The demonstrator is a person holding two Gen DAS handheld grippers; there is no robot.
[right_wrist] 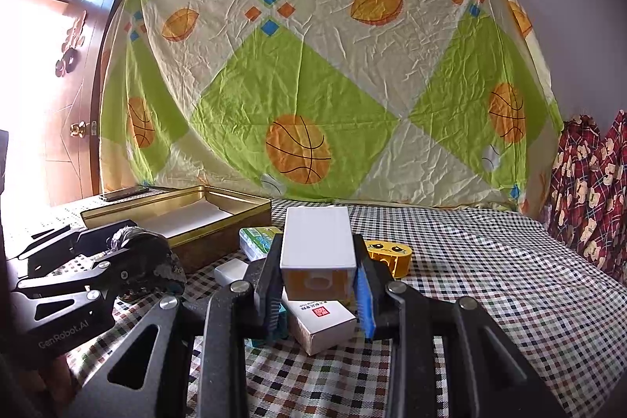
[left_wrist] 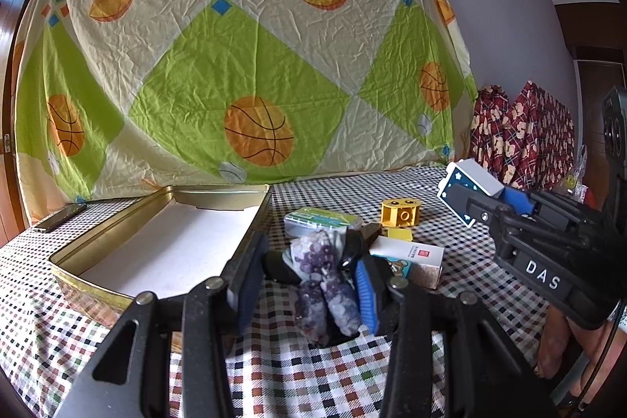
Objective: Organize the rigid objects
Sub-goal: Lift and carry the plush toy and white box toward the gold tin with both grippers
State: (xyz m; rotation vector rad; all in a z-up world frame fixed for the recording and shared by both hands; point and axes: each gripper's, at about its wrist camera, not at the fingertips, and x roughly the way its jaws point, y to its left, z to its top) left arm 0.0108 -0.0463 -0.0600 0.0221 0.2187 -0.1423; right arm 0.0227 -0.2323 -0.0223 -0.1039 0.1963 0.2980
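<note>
Two things are being held at once above the checked worktop (right_wrist: pixel 490 261). Nearest the gold tin (left_wrist: pixel 78 263), the left tongs (left_wrist: pixel 305 285) are clamping a lumpy purple stone (left_wrist: pixel 325 285) between their blue-padded fingers (left_wrist: pixel 366 294); the stone is hanging just over the cloth, close to the tin's right wall. In the right wrist view those same tongs (right_wrist: pixel 129 261) are showing at the left with a dark rough mass in their grip, in front of the tin (right_wrist: pixel 219 226).

Over to the right, the right tongs (right_wrist: pixel 319 285) are closing on a white block (right_wrist: pixel 317 237), pads pressing both of its sides, its orange underside with a round socket facing the camera. From the left wrist view the block (left_wrist: pixel 472 189) is sitting raised off the cloth, tilted, a dark blue starred face turned outward, with the right tongs (left_wrist: pixel 493 200) gripping it.

Between and beneath the two, loose pieces are lying on the cloth: a small white carton (right_wrist: pixel 319 324) with a red mark, just below the raised block; a green-and-white packet (left_wrist: pixel 323 220); a yellow brick with a face (left_wrist: pixel 399 212); and a small white piece (right_wrist: pixel 231 271). The tin is lying open, a white sheet lining its bottom. Behind everything a green and cream sheet printed with basketballs (left_wrist: pixel 235 65) is hanging across the wall.
</note>
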